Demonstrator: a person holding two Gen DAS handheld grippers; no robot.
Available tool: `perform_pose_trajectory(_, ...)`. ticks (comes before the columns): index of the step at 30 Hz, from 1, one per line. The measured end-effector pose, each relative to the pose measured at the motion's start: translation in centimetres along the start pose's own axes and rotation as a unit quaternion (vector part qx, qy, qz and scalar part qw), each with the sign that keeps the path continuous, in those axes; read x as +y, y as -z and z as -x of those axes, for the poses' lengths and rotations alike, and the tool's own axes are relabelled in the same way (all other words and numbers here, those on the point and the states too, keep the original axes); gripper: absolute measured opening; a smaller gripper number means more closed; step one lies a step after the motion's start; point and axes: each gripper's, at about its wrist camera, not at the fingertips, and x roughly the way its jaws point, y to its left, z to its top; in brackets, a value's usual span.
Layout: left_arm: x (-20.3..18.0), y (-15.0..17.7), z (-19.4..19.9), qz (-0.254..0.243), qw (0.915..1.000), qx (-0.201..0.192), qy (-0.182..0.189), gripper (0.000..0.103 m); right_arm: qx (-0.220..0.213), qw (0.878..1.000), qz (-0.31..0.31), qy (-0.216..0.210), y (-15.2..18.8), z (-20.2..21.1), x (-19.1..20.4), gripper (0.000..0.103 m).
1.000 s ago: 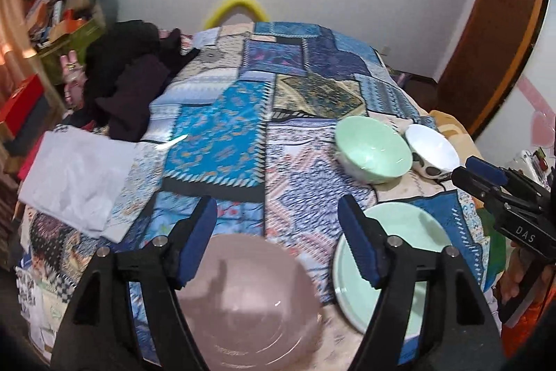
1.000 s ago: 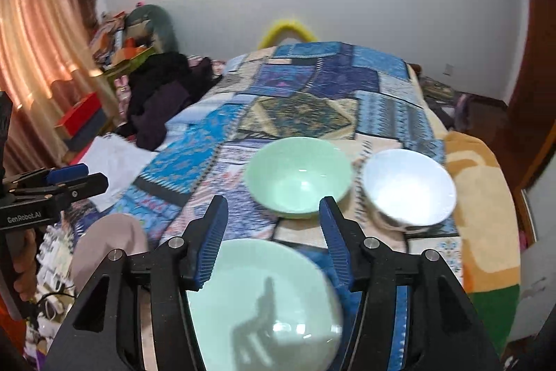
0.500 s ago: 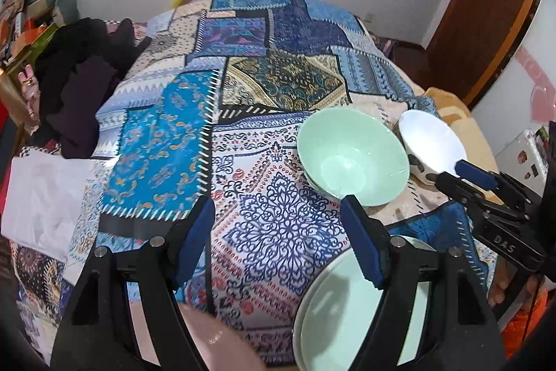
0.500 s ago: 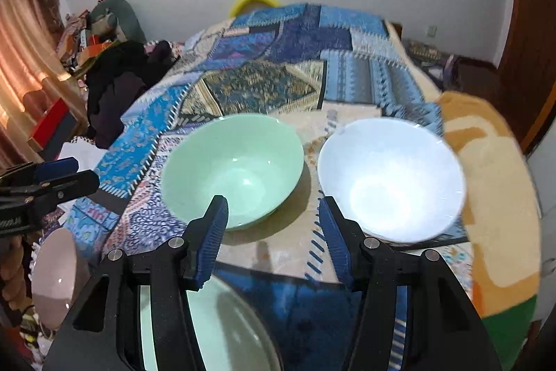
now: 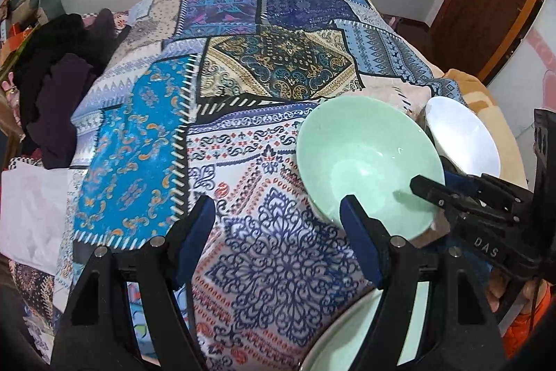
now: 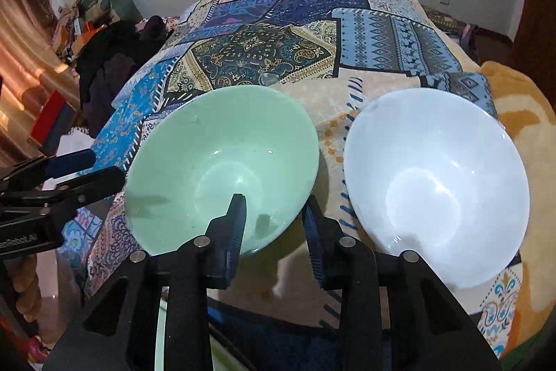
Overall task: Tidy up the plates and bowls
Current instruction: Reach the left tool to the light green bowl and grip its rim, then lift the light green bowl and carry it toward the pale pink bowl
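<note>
Right wrist view: the right gripper (image 6: 274, 214) straddled the near rim of the green bowl (image 6: 222, 162), one finger inside the bowl and the other outside its wall. Its jaws stood apart, and whether either pad touched the rim could not be told from this angle. The white bowl (image 6: 434, 193) sat just beside the green bowl, to its right, both on the patchwork quilt (image 6: 295, 33). The left gripper (image 6: 69, 176) appeared at the left edge, near the green bowl's left rim.

Left wrist view: the left gripper (image 5: 278, 225) hung over the quilt with jaws wide apart and nothing between them. Its right finger overlapped the green bowl's (image 5: 365, 162) near edge in the picture. The pale green plate (image 5: 347, 329) lay at the lower right, partly hidden by that finger. The white bowl (image 5: 462, 141) lay beyond, with the right gripper (image 5: 448, 186) at the green bowl's far rim.
</note>
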Motion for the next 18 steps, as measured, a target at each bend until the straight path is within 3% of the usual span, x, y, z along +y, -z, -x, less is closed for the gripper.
perform_pose_trajectory(6, -0.6, -1.0, -2.5, -0.01, 0.9998, 0.019, 0.003, 0.071, 0.011, 1.0, 0.014, -0.013, 0.1, -0.3, 0.0, 0.029)
perform_pose_trajectory(9, -0.9, -1.2, -3.7, -0.015, 0.9994, 0.032, 0.001, 0.058, 0.015, 0.999, 0.012, -0.034, 0.1, -0.5, -0.1, 0.028)
perform_pose_trajectory(15, -1.2, -0.5, -4.9, -0.021, 0.9979, 0.059, 0.016, 0.019, 0.012, 0.999, 0.017, -0.039, 0.0, -0.1, 0.7, 0.026)
perform_pose_trajectory(18, -1.5, -0.1, -4.4, -0.025, 0.9984, 0.051, -0.001, 0.019, 0.015, 0.999, 0.02, -0.043, 0.1, 0.0, 1.0, 0.026)
